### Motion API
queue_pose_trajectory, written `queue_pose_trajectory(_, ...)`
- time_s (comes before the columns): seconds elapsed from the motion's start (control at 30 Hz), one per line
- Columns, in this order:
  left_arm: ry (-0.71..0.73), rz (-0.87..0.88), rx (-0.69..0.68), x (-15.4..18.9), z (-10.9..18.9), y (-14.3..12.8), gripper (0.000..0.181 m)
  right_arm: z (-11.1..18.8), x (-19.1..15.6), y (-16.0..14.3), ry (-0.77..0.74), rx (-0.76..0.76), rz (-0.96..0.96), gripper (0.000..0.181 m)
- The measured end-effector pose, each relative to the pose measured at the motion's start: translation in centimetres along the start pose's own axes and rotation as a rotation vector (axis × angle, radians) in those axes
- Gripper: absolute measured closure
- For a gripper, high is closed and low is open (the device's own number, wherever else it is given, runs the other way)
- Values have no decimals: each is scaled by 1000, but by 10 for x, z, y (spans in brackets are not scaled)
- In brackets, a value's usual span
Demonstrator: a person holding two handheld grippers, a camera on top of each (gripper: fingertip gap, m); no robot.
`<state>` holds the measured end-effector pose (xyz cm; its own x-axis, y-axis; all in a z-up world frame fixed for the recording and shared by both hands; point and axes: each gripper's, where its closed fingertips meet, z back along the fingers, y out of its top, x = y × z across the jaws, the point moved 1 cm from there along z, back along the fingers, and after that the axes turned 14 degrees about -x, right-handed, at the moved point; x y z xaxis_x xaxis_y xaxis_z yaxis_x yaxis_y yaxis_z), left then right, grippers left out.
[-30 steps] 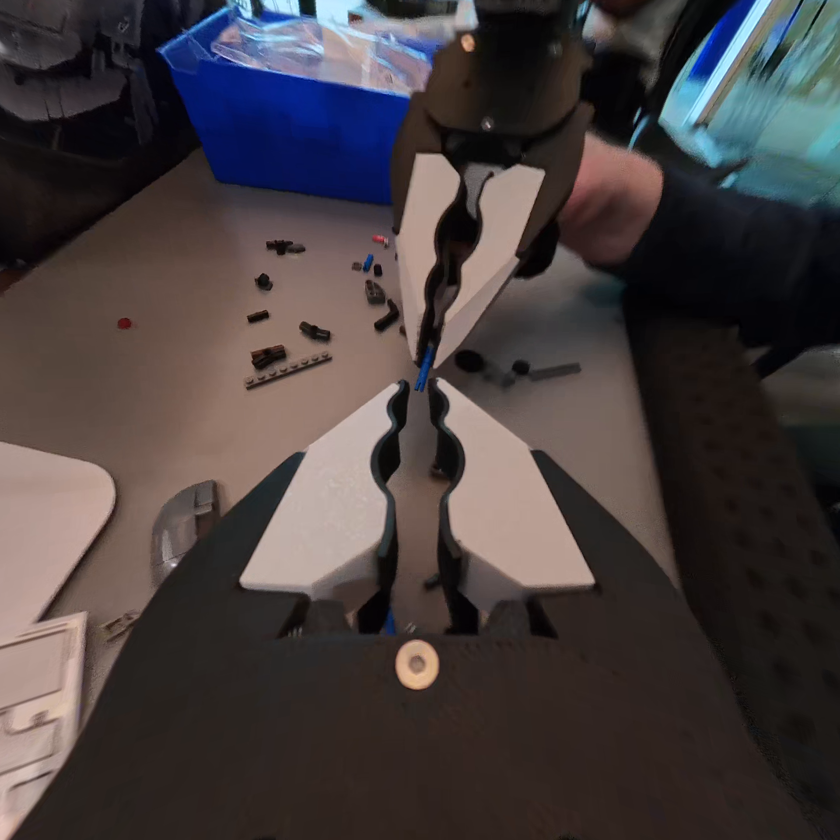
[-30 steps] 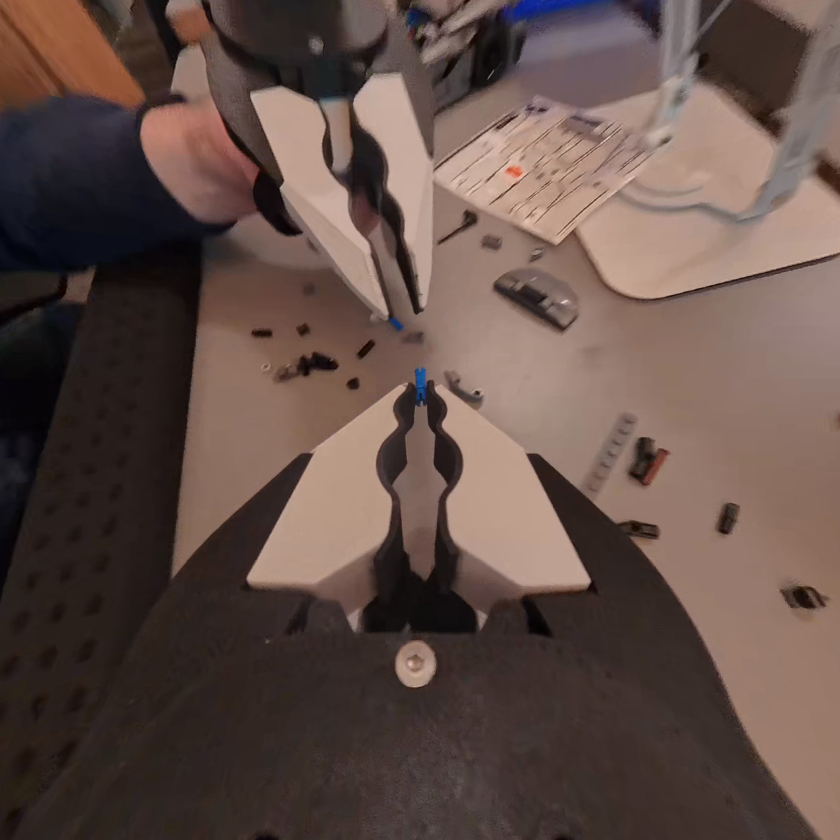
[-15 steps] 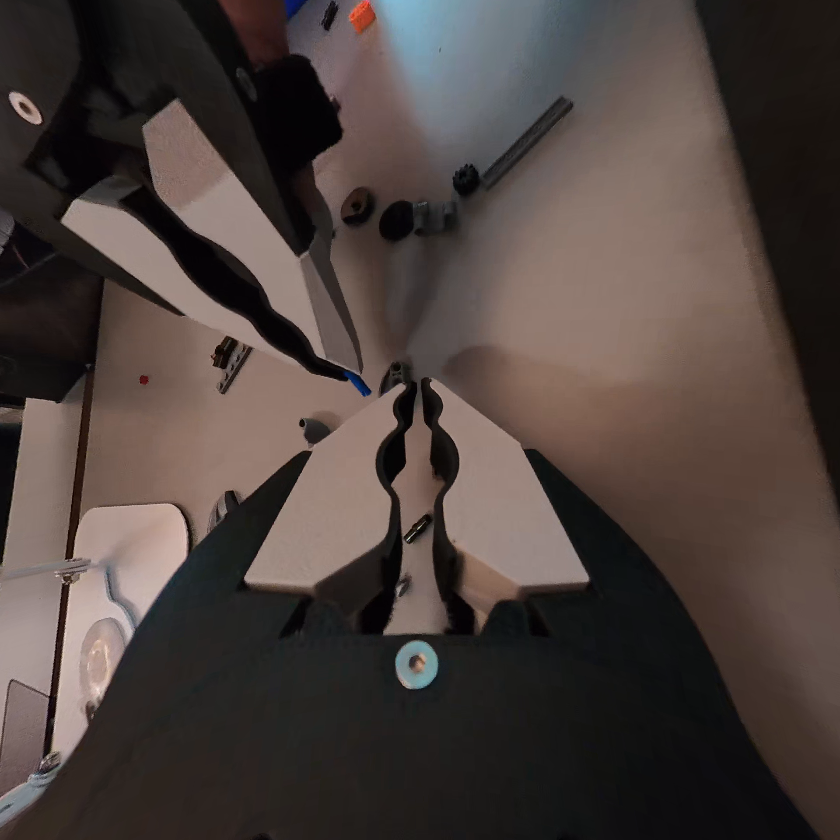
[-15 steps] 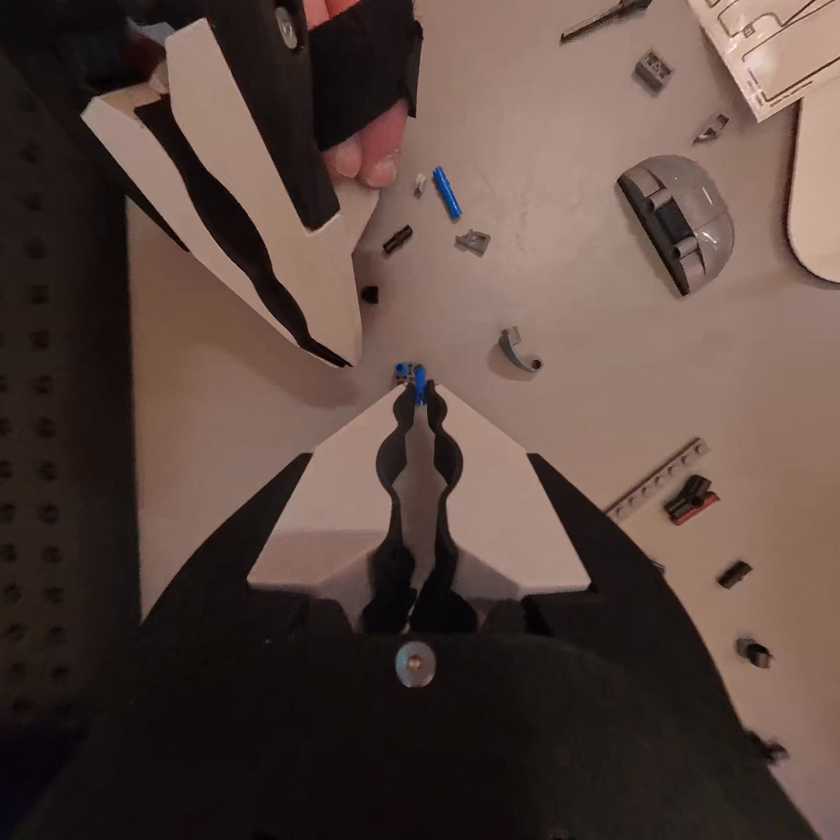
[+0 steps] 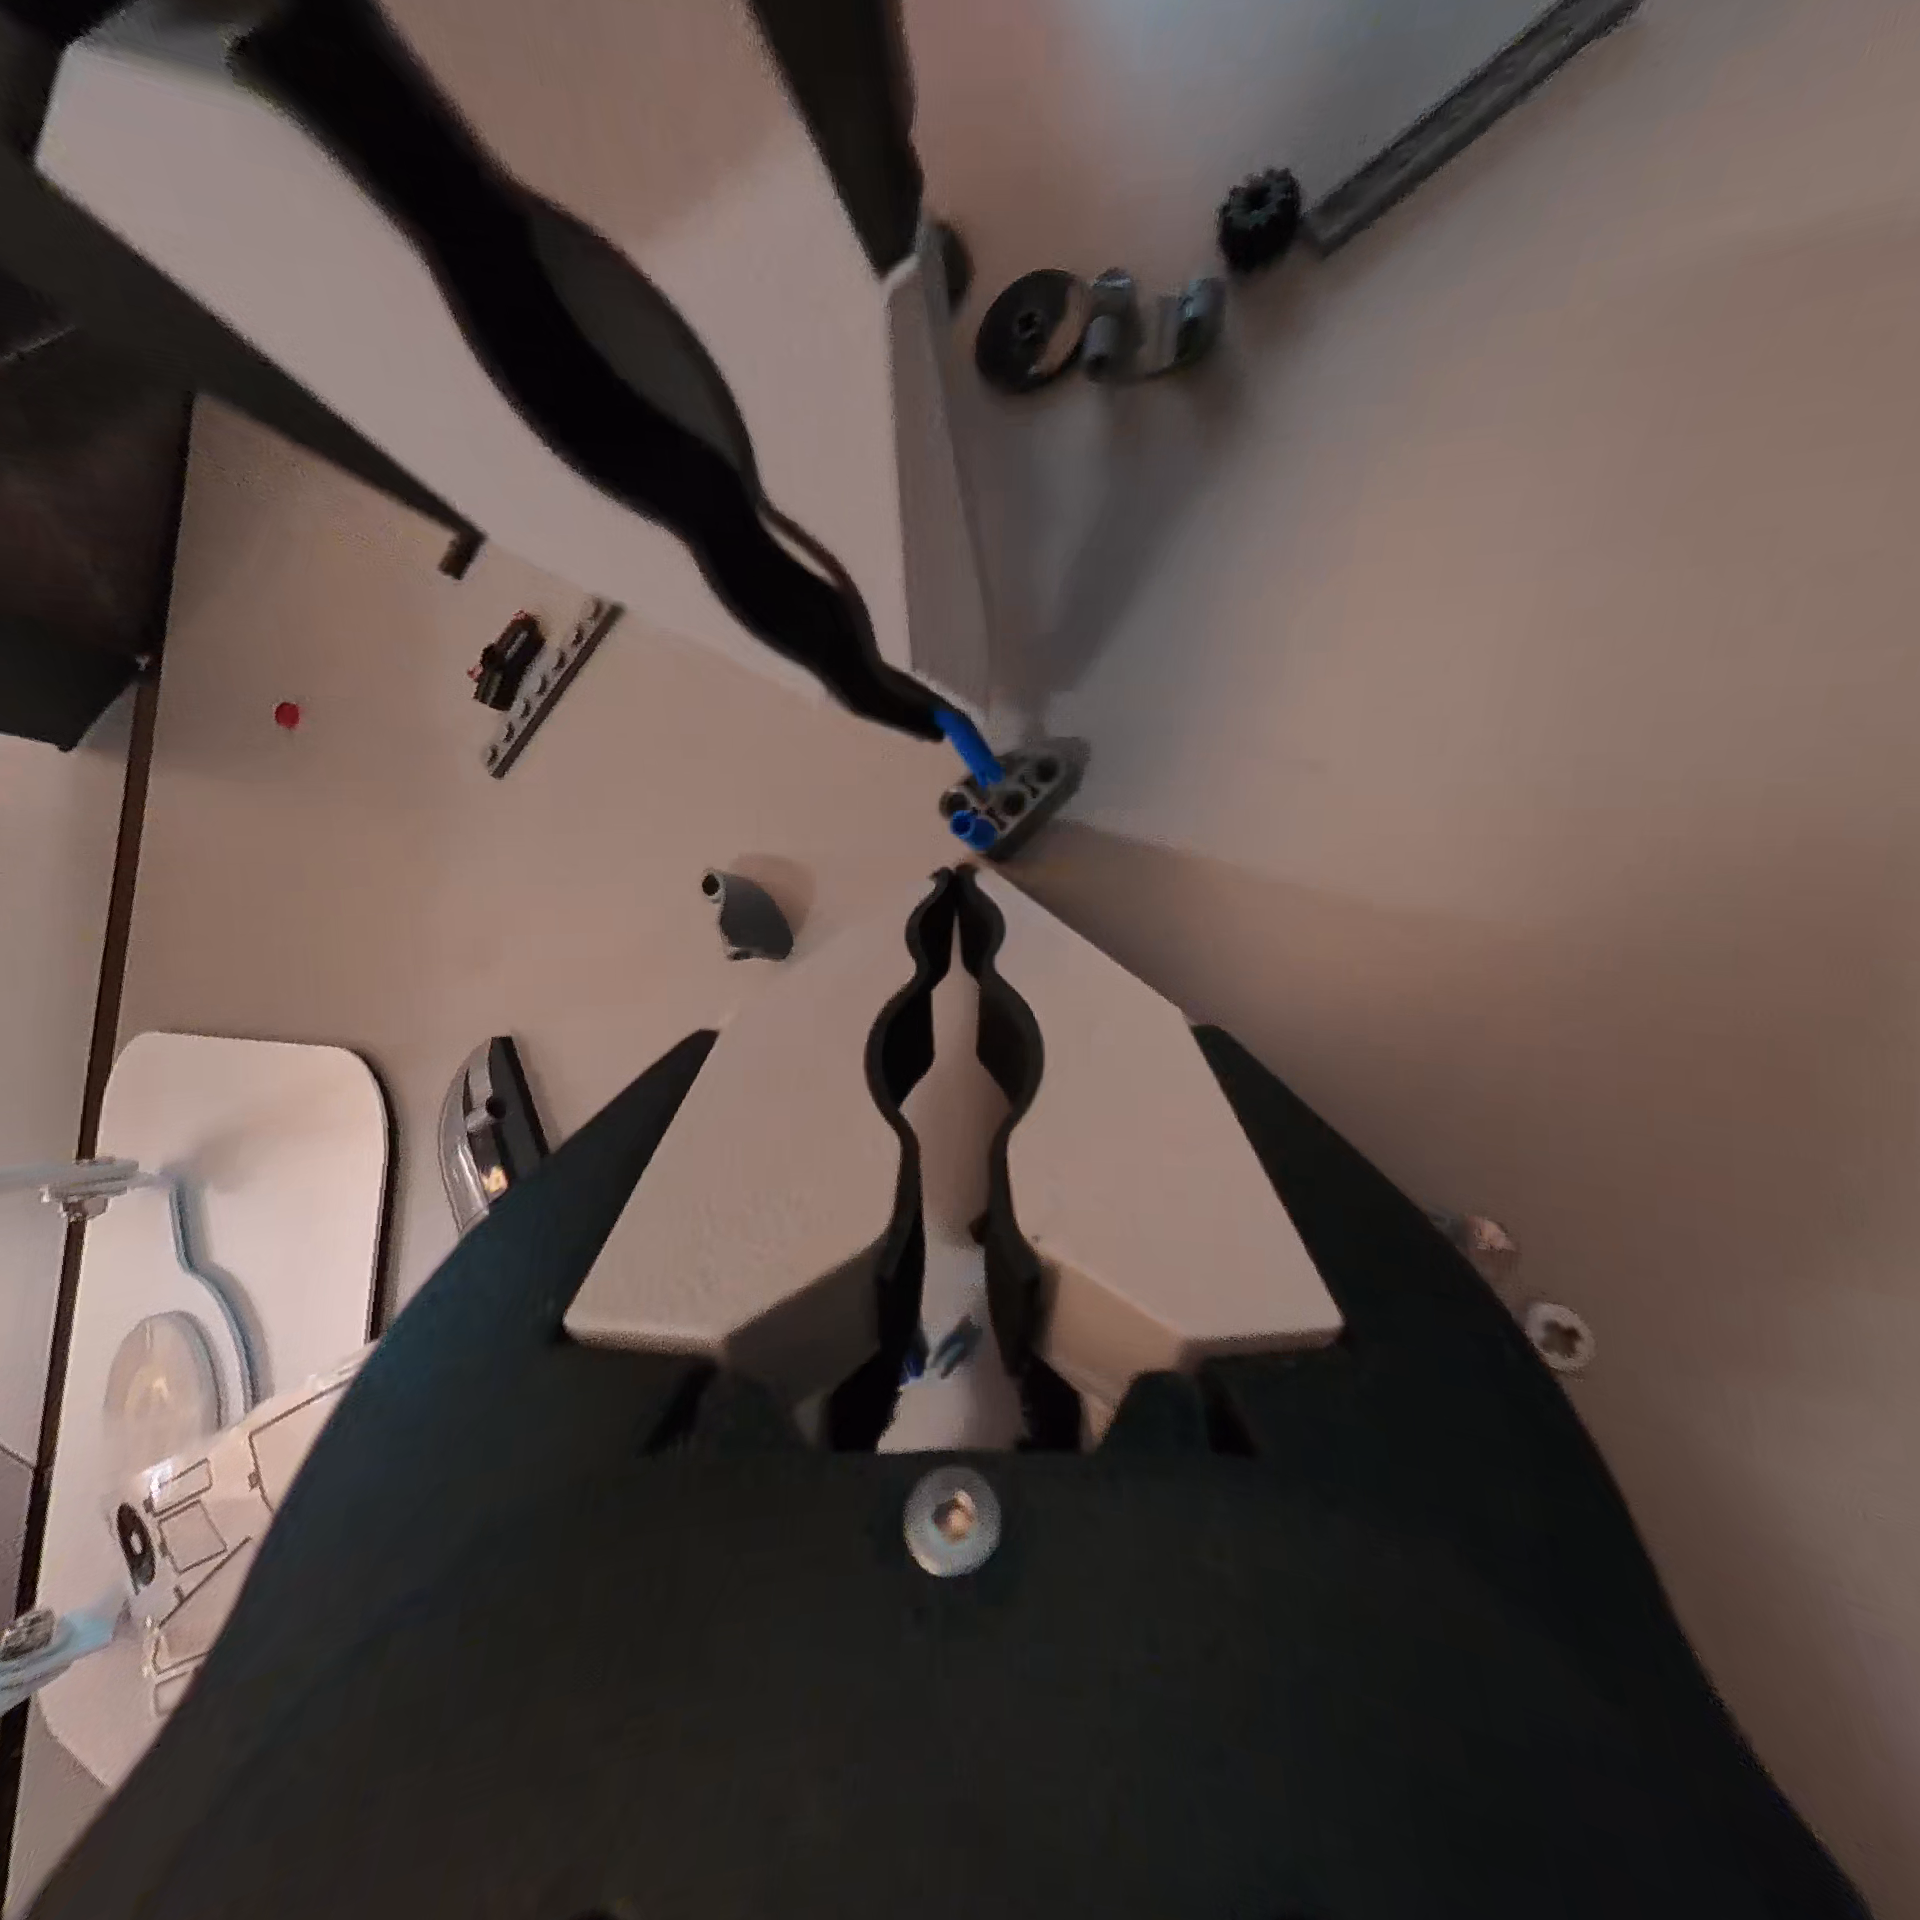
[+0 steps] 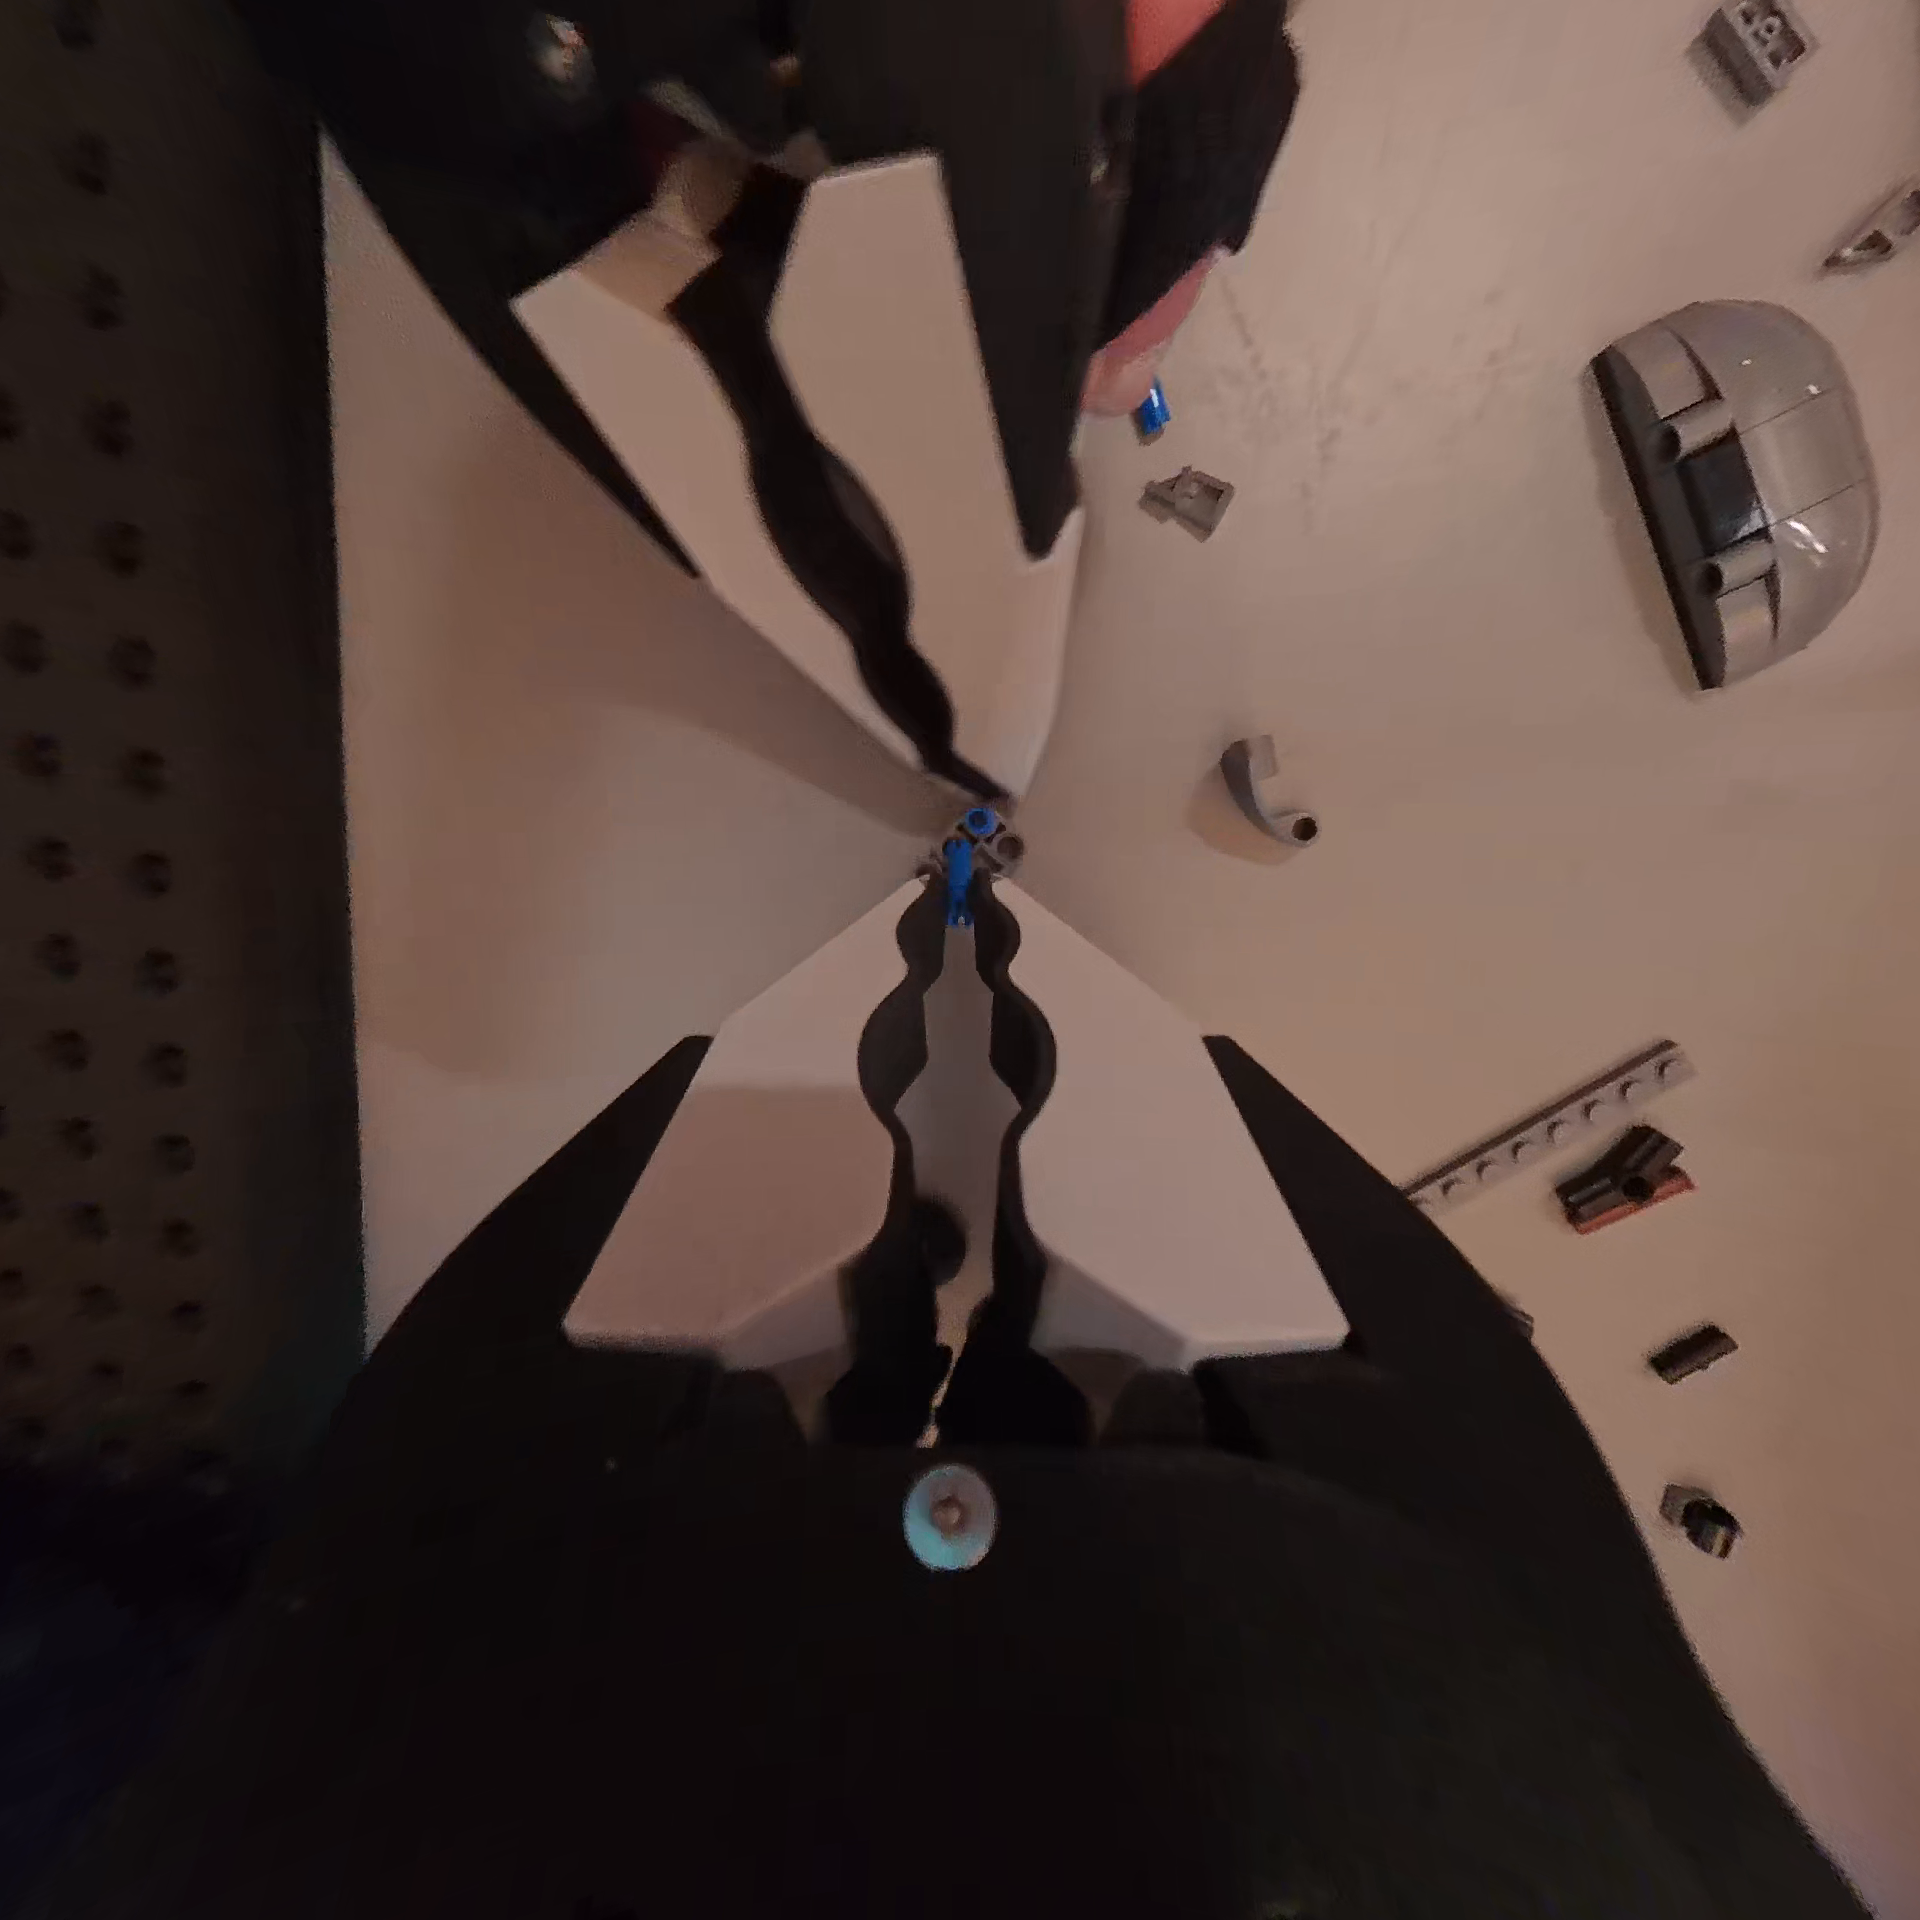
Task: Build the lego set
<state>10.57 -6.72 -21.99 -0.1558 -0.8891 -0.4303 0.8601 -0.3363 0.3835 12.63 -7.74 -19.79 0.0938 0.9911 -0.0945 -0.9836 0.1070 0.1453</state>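
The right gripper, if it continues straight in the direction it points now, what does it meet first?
Most likely the small grey holed piece lying on the table. The right gripper is shut on a blue pin, whose tip is already at the piece. Whether it has entered a hole is unclear.

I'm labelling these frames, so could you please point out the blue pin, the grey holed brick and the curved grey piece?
blue pin (image 5: 962, 739): left wrist view, exposed shaft.
grey holed brick (image 5: 1029, 792): left wrist view, holed face.
curved grey piece (image 6: 1252, 792): right wrist view, arched middle.
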Motion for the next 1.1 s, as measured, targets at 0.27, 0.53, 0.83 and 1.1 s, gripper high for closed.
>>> queue_pose_trajectory(0.27,-27,25,1,-1,0,0,181,-4,4,-12,-27,-45,-19,178)
queue_pose_trajectory(0.53,-32,40,6,-3,-3,3,181,-7,-7,0,17,-11,19,178)
queue_pose_trajectory(0.83,-105,56,6,-1,9,-3,181,-1,-6,2,-22,19,32,178)
queue_pose_trajectory(1.1,-215,76,19,8,8,-7,178,-2,-6,5,-61,-3,49,178)
